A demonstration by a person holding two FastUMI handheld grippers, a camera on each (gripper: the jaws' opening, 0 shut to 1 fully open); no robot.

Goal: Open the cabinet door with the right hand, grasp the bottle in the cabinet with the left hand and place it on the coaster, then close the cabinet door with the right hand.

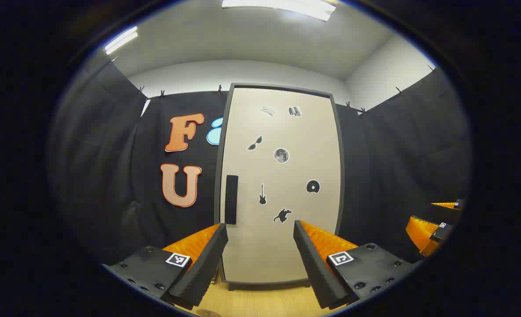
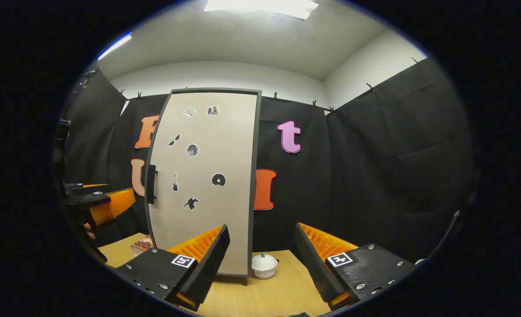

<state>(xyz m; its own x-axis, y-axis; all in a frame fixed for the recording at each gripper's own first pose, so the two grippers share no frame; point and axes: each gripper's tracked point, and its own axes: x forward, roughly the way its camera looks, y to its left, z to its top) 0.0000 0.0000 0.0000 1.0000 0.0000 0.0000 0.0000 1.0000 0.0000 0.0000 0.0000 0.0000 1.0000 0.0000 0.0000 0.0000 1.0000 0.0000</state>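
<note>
A tall cabinet stands on the wooden table with its beige door (image 1: 282,185) closed, hiding the inside. Small stickers dot the door, and a black vertical handle (image 1: 231,199) sits on its left edge. My left gripper (image 1: 260,259) is open in front of the door's lower part, apart from it. In the right gripper view the door (image 2: 203,176) and handle (image 2: 151,184) lie ahead to the left. My right gripper (image 2: 262,264) is open with nothing between its fingers, low by the cabinet's right corner. A flat reddish-brown patterned piece (image 2: 140,245), perhaps the coaster, lies on the table left of the cabinet.
A small white lidded pot (image 2: 264,265) sits on the wooden table (image 2: 295,290) at the cabinet's right foot. The right gripper (image 1: 436,224) appears at the far right of the left gripper view. The left gripper (image 2: 97,204) and a hand (image 2: 88,233) appear at the left of the right gripper view.
</note>
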